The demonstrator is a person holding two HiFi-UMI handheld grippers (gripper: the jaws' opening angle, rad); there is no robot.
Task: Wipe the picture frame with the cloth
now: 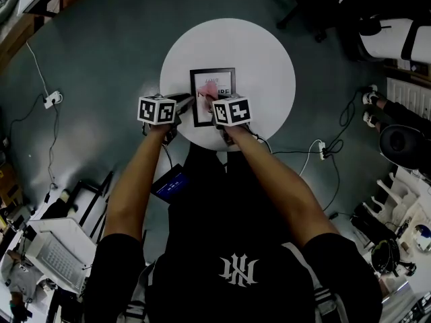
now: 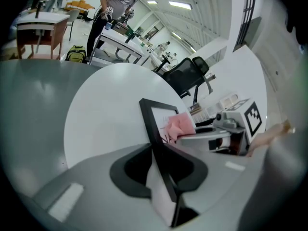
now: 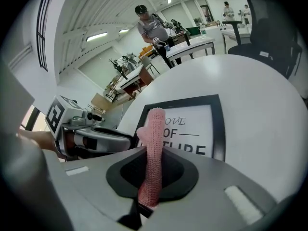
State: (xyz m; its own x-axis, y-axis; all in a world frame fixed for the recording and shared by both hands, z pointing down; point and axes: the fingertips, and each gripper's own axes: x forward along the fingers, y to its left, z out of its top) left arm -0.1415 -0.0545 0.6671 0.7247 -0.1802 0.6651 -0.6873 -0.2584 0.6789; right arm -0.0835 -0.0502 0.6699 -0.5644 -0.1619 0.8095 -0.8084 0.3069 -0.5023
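Note:
A black picture frame (image 1: 213, 79) with printed words lies flat on the round white table (image 1: 269, 59). My left gripper (image 1: 182, 101) is shut on the frame's left edge; in the left gripper view the black frame rim (image 2: 155, 129) runs between the jaws of my left gripper (image 2: 162, 170). My right gripper (image 1: 211, 98) is shut on a pink cloth (image 1: 209, 89) that rests over the frame's glass. In the right gripper view the pink cloth (image 3: 154, 143) stands up between the jaws of my right gripper (image 3: 153, 174), with the frame (image 3: 214, 124) just beyond.
Cables and a power strip (image 1: 52, 99) lie on the grey floor round the table. A black office chair (image 2: 187, 76) stands beyond the table. People work at benches (image 3: 187, 42) further off. Racks and gear (image 1: 397, 207) crowd the right side.

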